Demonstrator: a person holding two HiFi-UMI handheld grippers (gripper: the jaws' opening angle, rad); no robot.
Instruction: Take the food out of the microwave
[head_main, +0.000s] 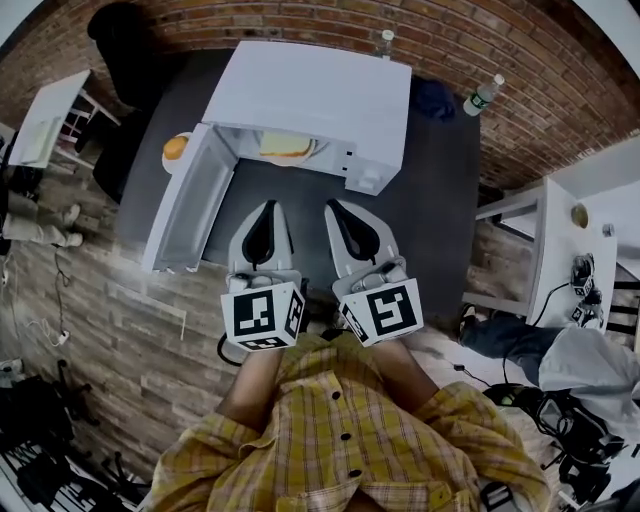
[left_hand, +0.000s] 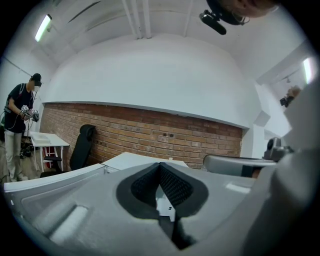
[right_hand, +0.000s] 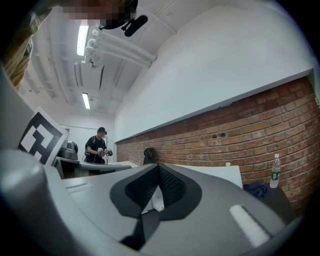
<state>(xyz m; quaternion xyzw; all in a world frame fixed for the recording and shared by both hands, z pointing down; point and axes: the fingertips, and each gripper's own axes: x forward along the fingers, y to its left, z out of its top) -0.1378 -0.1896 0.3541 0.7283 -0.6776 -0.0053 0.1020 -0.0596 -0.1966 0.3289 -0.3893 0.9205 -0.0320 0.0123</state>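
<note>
A white microwave (head_main: 318, 95) stands on a dark grey table (head_main: 440, 200), its door (head_main: 190, 210) swung open to the left. Inside lies the food (head_main: 284, 145), a yellowish sandwich on a white plate. My left gripper (head_main: 268, 207) and right gripper (head_main: 333, 206) hover side by side in front of the open cavity, a short way from it, both pointing at it. Both are shut with nothing between the jaws. In the left gripper view the left gripper (left_hand: 160, 165) shows its pads closed together; in the right gripper view the right gripper (right_hand: 159, 165) looks the same.
An orange food item on a small plate (head_main: 176, 148) sits left of the microwave, beyond the door. A water bottle (head_main: 483, 95) and a blue cloth (head_main: 435, 100) lie at the table's back right. White tables (head_main: 565, 250) flank the scene; a person (left_hand: 17, 125) stands off to the left.
</note>
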